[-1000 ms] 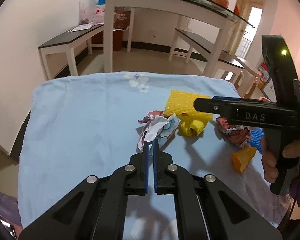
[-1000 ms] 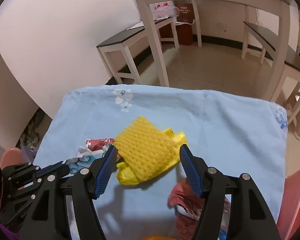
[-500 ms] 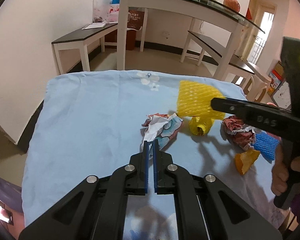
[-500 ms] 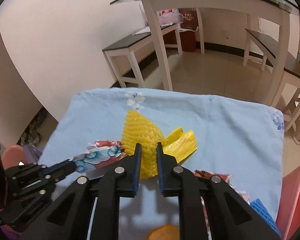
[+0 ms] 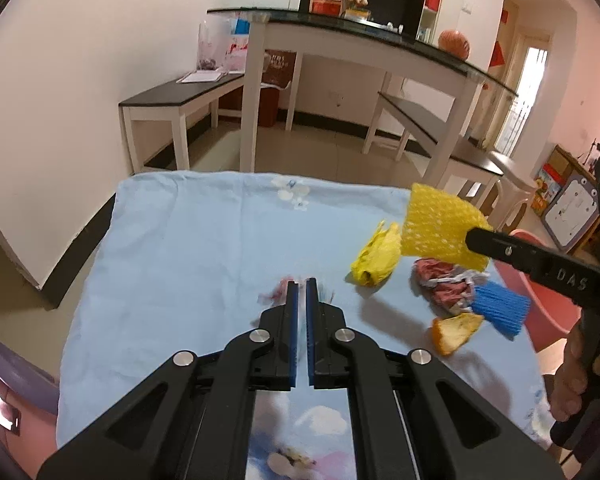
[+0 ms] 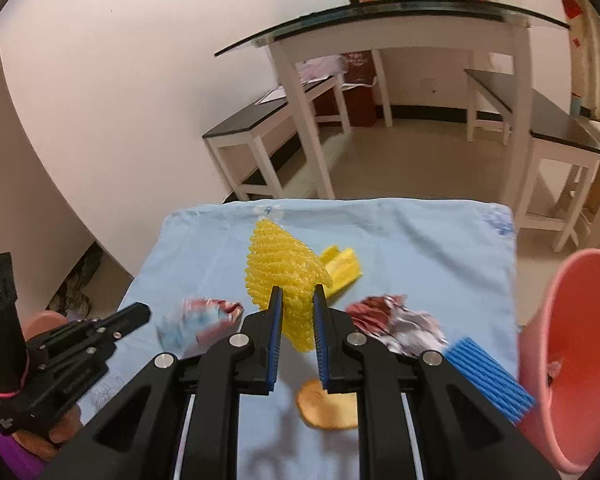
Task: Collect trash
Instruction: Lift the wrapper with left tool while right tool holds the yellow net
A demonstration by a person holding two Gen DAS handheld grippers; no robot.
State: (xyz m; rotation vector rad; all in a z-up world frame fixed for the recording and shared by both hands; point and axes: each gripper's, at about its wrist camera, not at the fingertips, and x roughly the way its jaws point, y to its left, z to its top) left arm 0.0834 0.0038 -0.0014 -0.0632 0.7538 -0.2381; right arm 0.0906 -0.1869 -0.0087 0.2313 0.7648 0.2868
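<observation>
My right gripper [image 6: 296, 294] is shut on a yellow foam net [image 6: 280, 268] and holds it above the blue cloth [image 6: 420, 248]; the net also shows in the left wrist view [image 5: 440, 228]. My left gripper [image 5: 300, 284] is shut on a crumpled printed wrapper [image 5: 278, 294], also seen in the right wrist view [image 6: 198, 322]. On the cloth lie a yellow bag [image 5: 376, 258], a red-white crumpled wrapper [image 5: 444, 286], a blue foam net [image 5: 500, 310] and an orange peel [image 5: 454, 330].
A pink bin [image 6: 568, 360] stands at the cloth's right edge. White tables and dark benches [image 5: 180, 96] stand on the floor beyond. A wall runs along the left.
My right gripper closed on the yellow foam net and lifted it toward the right. My left gripper rose with the printed wrapper held in it.
</observation>
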